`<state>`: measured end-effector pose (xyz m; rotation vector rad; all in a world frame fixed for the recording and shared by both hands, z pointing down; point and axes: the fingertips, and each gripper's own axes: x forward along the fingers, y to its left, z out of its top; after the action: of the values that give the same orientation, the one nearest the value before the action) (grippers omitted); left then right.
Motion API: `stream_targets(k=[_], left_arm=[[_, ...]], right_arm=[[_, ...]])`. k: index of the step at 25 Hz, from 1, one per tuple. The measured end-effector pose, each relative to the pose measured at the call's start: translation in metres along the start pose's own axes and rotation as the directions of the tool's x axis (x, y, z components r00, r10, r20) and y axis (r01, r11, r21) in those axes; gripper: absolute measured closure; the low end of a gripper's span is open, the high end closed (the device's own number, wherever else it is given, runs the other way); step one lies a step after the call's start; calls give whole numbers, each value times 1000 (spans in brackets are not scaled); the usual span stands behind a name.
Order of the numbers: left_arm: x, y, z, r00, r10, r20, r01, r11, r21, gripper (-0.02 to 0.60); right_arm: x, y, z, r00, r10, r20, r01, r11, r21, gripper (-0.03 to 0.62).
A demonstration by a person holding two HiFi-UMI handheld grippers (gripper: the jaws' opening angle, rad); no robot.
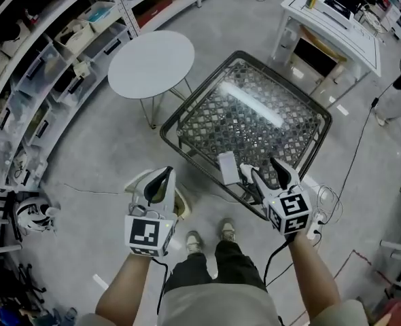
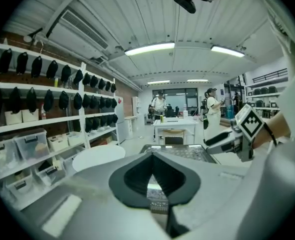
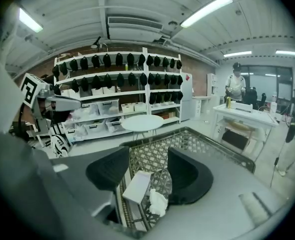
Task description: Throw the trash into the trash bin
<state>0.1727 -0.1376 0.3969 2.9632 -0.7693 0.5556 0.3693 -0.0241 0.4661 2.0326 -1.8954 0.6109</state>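
A glass table (image 1: 207, 97) with a lattice pattern stands in front of me. A small white box (image 1: 226, 167) lies near its front edge, with a crumpled white tissue (image 3: 157, 202) beside it. My right gripper (image 1: 258, 165) hovers open over that edge. The white box (image 3: 137, 186) and the tissue show beyond its parted pads, and nothing is gripped. My left gripper (image 1: 164, 174) hangs left of the table over the floor, its dark pads closed together and empty. Under it a cream rim (image 1: 181, 206) peeks out, perhaps a bin, mostly hidden.
A round white side table (image 1: 151, 63) stands left of the glass table. Shelves with boxes (image 1: 44, 80) line the left wall. A white desk (image 1: 333, 26) is at the back right. Cables (image 1: 326, 199) lie on the floor right of me. People stand far off (image 2: 160, 104).
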Motion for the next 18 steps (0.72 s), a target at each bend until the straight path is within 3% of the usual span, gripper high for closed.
stream_targets(k=[4,11,18], left_arm=[[28,-6,-43,999,1,-54,-2,1000,-21,579],[65,-20,-115,988,-15,-156,1,996,-88,578],[80,-21,-159,974,-23,-225,-12,988,-152,578]], right_arm=[[43,-12,-64,993,24,-112,-21,999,25,349],[109,-43,-155,955,14,-295,-31,998,-52,356],[143,-57,-188,929,27,-369,-55,996,-65,364]])
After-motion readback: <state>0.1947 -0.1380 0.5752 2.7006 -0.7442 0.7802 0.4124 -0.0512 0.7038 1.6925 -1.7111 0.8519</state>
